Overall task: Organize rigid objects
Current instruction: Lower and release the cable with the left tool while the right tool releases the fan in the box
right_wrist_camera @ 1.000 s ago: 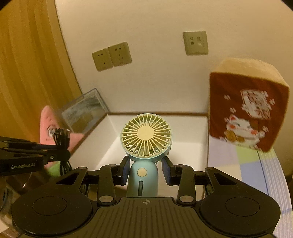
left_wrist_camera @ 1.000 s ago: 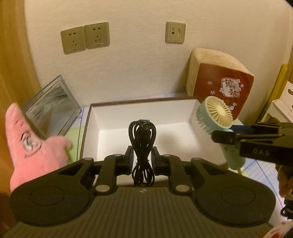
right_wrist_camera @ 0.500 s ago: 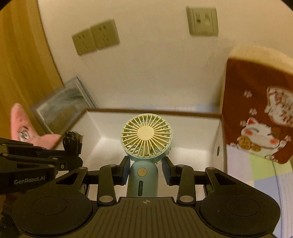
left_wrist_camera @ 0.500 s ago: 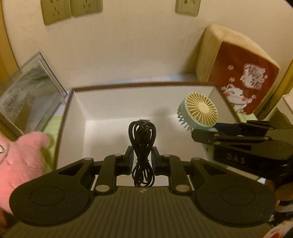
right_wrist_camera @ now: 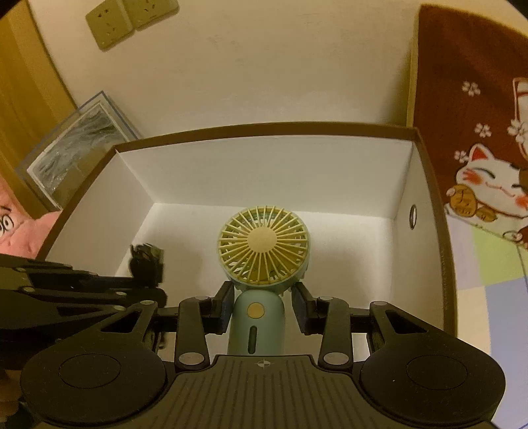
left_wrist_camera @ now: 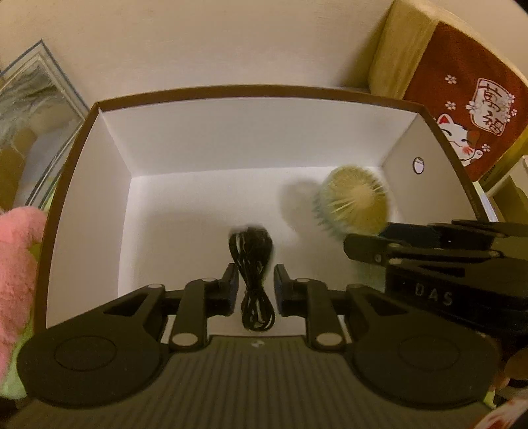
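Box (left_wrist_camera: 82,184): white inside, brown rim, open top, seen from above in both wrist views. A small round hole in its right wall (right_wrist_camera: 412,216).

Cushion (left_wrist_camera: 468,109) to the right of the box, red-brown, with a white beckoning cat and a label of two characters, unread by me. Pink plush toy (left_wrist_camera: 16,280) at the left, outside the box. A framed picture (right_wrist_camera: 76,155) leans on the wall behind the left corner; wall sockets (right_wrist_camera: 130,19) above it.

Right gripper (right_wrist_camera: 262,308): clamped on the handle of the hand fan (right_wrist_camera: 264,250). Fan's long axis runs along the fingers; yellow grille head points away from the tool, down into the box, face toward the camera. Handle pale blue, with a yellow round button and a slot. In the left view the fan is blurred. "DAS" reads on the right tool's side (left_wrist_camera: 432,297).

Left gripper (left_wrist_camera: 254,288): jaws have just been opening. Narrow gap; blue pads stand clear on both sides of the coiled black cable (left_wrist_camera: 252,264). The cable's long axis runs along the fingers, its looped end forward over the box floor. Whether it rests on the floor, cannot tell.
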A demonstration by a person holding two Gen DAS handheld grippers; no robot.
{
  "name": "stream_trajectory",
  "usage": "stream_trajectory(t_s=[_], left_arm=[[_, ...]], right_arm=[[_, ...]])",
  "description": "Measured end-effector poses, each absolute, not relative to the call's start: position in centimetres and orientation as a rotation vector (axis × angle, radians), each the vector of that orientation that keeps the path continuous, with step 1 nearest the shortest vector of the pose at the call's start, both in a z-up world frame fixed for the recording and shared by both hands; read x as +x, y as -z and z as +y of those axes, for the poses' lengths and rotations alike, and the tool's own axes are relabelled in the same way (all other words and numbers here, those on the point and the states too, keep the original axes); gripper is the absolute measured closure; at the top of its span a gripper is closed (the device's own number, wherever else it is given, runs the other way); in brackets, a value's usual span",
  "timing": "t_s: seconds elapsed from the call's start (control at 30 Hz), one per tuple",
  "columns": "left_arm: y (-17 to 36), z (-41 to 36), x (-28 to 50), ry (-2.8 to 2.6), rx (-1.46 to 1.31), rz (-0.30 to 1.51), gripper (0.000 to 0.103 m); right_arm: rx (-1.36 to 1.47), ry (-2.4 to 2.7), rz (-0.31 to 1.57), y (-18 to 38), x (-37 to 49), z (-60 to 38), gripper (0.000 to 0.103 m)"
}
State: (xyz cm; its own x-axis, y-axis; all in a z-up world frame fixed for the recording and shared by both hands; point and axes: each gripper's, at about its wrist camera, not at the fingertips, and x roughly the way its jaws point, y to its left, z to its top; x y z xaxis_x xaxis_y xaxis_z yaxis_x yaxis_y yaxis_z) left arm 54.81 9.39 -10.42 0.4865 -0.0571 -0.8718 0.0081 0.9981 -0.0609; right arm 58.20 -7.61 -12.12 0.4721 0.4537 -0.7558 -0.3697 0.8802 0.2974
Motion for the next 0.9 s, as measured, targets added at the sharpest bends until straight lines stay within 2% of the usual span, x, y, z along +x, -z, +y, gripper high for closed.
stream_trajectory(t_s=[0.07, 0.17, 0.2, 0.4, 0.9], left_arm=[[10.2, 9.4, 54.7, 0.042, -0.048, 1.060, 0.068], [9.5, 9.6, 54.1, 0.035, -0.041, 1.041, 0.068], [9.2, 9.6, 53.8, 0.034, -0.043, 1.036, 0.068], [7.8, 10.2, 52.2, 0.032, -0.062, 1.002, 0.067], [3.4, 10.4, 45.9, 0.001, -0.087, 0.936, 0.067]], right_arm=[[0.122, -0.508, 0.935, 11.8, 58.0, -7.8, 0.063], [0.115, -0.492, 0.929, 11.3, 57.7, -7.7, 0.046], [0.118, -0.499, 0.918, 11.0, 57.3, -7.9, 0.044], [0.103, -0.514, 0.898, 9.8, 55.6, -8.6, 0.041], [0.093, -0.531, 0.830, 5.9, 49.9, -10.4, 0.040]])
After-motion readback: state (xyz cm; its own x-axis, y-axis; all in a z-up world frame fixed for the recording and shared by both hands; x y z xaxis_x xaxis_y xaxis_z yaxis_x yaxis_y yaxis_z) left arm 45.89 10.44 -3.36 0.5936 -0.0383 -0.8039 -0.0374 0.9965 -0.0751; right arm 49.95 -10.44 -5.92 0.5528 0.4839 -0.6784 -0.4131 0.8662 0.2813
